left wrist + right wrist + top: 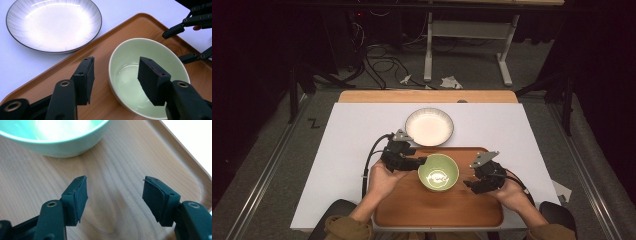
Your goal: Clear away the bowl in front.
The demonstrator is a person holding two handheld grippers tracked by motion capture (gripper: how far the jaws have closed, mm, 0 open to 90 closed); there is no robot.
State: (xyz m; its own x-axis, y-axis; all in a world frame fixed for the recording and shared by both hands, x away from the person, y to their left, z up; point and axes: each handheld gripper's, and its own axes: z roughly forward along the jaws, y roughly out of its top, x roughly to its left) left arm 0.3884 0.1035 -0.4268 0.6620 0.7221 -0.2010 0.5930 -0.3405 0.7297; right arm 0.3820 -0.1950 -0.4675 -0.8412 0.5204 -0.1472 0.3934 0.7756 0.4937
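The green bowl (438, 172) on the tray (412, 210) looks hard, smooth, breakable; take its rim. The left tool (421, 161) stands apart astride that rim, unclamped; the right tool (468, 184) beside the bowl gapes empty.

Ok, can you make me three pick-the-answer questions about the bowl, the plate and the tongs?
1. Where does the pale green round ceramic bowl sit?
A. on the brown wooden tray
B. on the white table sheet
C. on the floor

2. How many dishes are on the table?
A. one
B. two
C. four

3. How do the left tongs stand?
A. shut tight
C. holding a spoon
B. open, straddling the bowl's rim

Answers: 1 A, the tray lies under the bowl. 2 B, the bowl plus the white round plate with a dark rim. 3 B, the pads stand clear of the rim.
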